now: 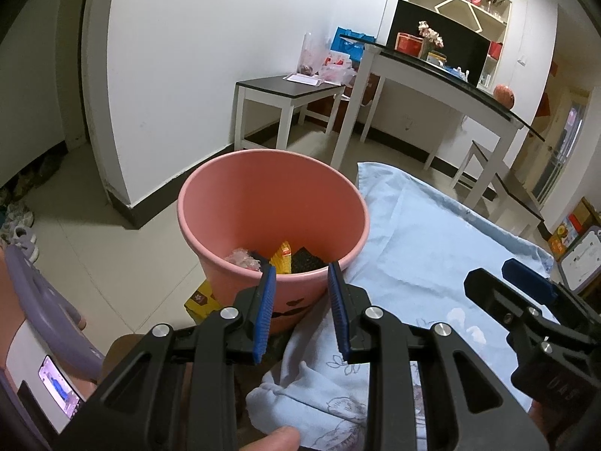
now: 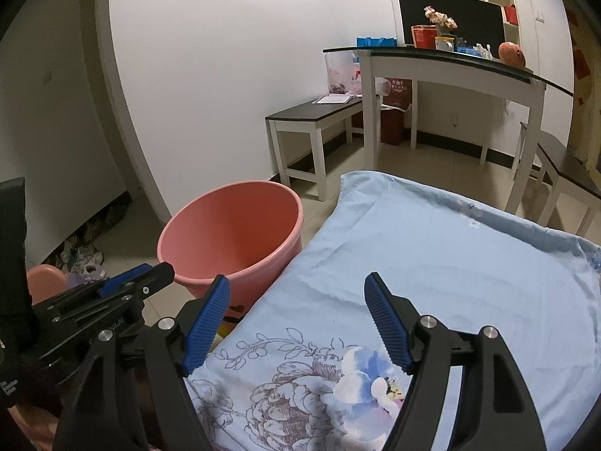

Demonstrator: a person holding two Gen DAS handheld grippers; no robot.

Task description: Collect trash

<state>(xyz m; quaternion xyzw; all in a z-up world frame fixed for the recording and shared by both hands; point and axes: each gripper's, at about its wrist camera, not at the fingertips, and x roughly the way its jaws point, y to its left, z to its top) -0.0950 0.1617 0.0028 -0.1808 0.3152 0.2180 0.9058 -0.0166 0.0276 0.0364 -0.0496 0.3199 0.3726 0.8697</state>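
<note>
A pink plastic bin (image 1: 263,195) stands on the floor against the near left corner of a light blue cloth-covered surface (image 1: 424,248). Inside it lie a crumpled pink wrapper (image 1: 243,257), a yellow packet (image 1: 282,257) and a black piece (image 1: 306,260). My left gripper (image 1: 301,310) is open and empty, just in front of the bin's near rim. My right gripper (image 2: 298,323) is open and empty above the cloth (image 2: 450,263), to the right of the bin (image 2: 233,233). It also shows in the left wrist view (image 1: 526,300). The left gripper shows in the right wrist view (image 2: 131,282).
A yellow packet (image 1: 201,300) lies on the floor beside the bin's base. A low dark-topped bench (image 1: 289,94) and a white table (image 1: 443,86) with clutter stand behind. A purple chair (image 1: 41,300) is at the left. Shoes (image 1: 18,225) lie by the wall.
</note>
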